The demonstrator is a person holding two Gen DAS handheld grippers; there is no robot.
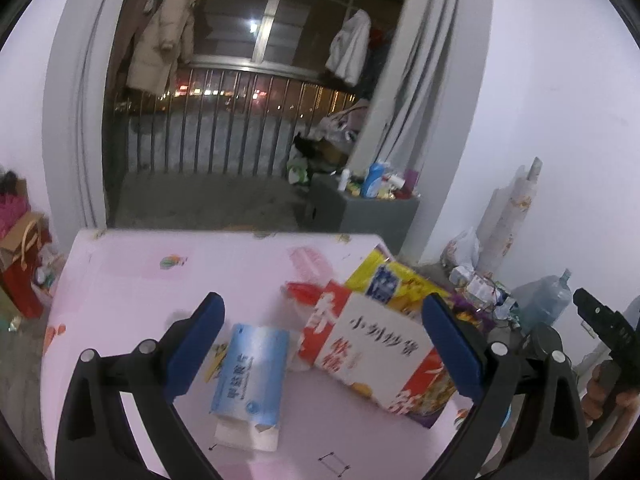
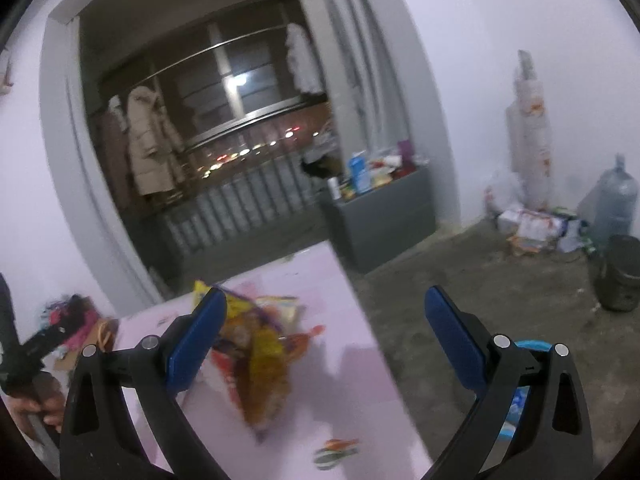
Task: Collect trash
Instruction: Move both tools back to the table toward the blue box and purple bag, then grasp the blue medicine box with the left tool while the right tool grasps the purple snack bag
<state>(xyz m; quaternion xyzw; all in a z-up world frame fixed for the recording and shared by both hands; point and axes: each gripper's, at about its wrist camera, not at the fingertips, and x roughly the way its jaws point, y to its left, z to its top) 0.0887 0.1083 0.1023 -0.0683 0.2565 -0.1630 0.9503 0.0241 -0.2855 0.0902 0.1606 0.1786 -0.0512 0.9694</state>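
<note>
Hovering over the pink table (image 1: 132, 292), the left gripper (image 1: 320, 344) has its blue fingers (image 1: 196, 340) spread wide apart with nothing between them, and the right gripper (image 2: 320, 344) is likewise open and empty above the table's right edge. Taking the red-and-white carton (image 1: 372, 360) as the landmark: the small blue box (image 1: 252, 376) lies flat just to its left, its torn white flap facing the camera; the yellow snack bag (image 1: 396, 280) lies behind it, partly tucked under; a red wrapper (image 1: 300, 292) sits at its far left corner. All of this looks like empty packaging, so likely very light. The blue box should be stiff enough to pinch across its narrow width, though thin card may crush. The carton seems too broad for the fingers, so an edge or corner is the better hold. The bag is probably slick and crinkly; a bunched fold would grip best.
</note>
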